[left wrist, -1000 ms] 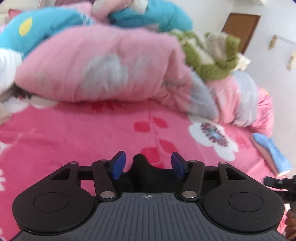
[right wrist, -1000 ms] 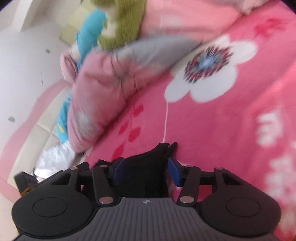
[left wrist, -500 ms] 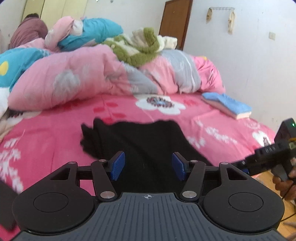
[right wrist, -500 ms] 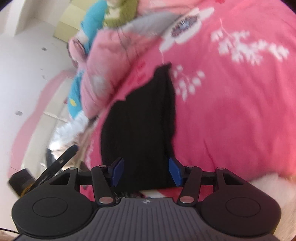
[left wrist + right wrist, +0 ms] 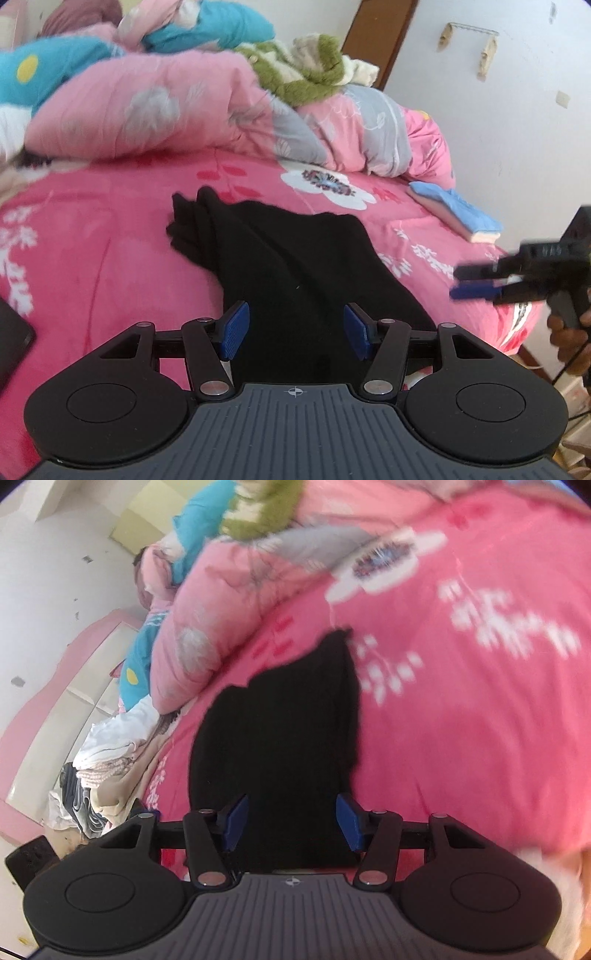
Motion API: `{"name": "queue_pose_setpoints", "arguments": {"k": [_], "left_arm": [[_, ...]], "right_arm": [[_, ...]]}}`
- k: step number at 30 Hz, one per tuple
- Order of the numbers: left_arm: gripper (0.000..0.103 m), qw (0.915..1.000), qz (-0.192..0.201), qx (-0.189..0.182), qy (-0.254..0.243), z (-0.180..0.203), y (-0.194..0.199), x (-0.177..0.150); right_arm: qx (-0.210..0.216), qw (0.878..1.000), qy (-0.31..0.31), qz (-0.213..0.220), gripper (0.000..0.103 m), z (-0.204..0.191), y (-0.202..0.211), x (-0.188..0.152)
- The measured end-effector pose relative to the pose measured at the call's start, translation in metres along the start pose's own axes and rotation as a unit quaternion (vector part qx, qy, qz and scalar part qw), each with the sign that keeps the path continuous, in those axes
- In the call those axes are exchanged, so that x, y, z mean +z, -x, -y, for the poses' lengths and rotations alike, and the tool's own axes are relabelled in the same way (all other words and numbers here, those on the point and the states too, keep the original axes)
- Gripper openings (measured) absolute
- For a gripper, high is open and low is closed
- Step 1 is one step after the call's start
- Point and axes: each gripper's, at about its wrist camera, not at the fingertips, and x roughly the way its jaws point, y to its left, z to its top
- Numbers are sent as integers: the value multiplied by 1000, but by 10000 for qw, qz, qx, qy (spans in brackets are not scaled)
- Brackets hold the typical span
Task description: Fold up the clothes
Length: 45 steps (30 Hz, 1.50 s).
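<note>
Left gripper [image 5: 295,334]: held low over the near end of the black garment; its blue fingers [image 5: 232,330] stand apart with nothing between them but the cloth lying underneath, not pinched.

Black garment [image 5: 280,258]: lies on the pink floral bedsheet [image 5: 92,229] near the bed's front edge, a long narrow dark strip with its near end running out of sight under the left gripper.

Long axis: from the left gripper's view it runs from the near edge of the bed away toward the heaped pink duvet [image 5: 147,107], leaning a little to the left as it goes; the far end is bunched into two or three ridges rather than lying flat.

Progress: the strip looks narrower than a spread garment would be, so I'd judge it doubled lengthwise at least once, though I can't see the layers for sure. The crumpled far end and its full length suggest smoothing and a cross fold are left.

Folded pile [image 5: 458,214]: a blue and pink stack sits well apart, by the wall side of the bed.

Right gripper [image 5: 291,821]: fingers [image 5: 349,821] apart, empty, hovering over the garment's near end; from the left camera it shows blurred, off to the right of the cloth.
</note>
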Motion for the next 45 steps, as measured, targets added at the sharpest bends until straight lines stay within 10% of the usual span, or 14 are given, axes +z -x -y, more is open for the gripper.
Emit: {"name": "queue_pose_setpoints", "arguments": {"k": [17,25,32,45], "left_arm": [[56,9865,-359,-627,1470,-59,-5,-14],[48,9557,-884,-1244,2516,-87,-24,-18],[47,9261,-979,-1822,3154,-98,-21,-15],[47,8882,-1028,-2487,3723,-99,-27,-16]], "right_arm": [[-398,9849,1682,8,56,-76,-15,-43],[-564,8968,4374,-360,55,-149,-66,-113],[-803,8345,5450,-126,57,-182,-108,-150],[-1146,8463,5188,394,55,-181,-128,-161]]}}
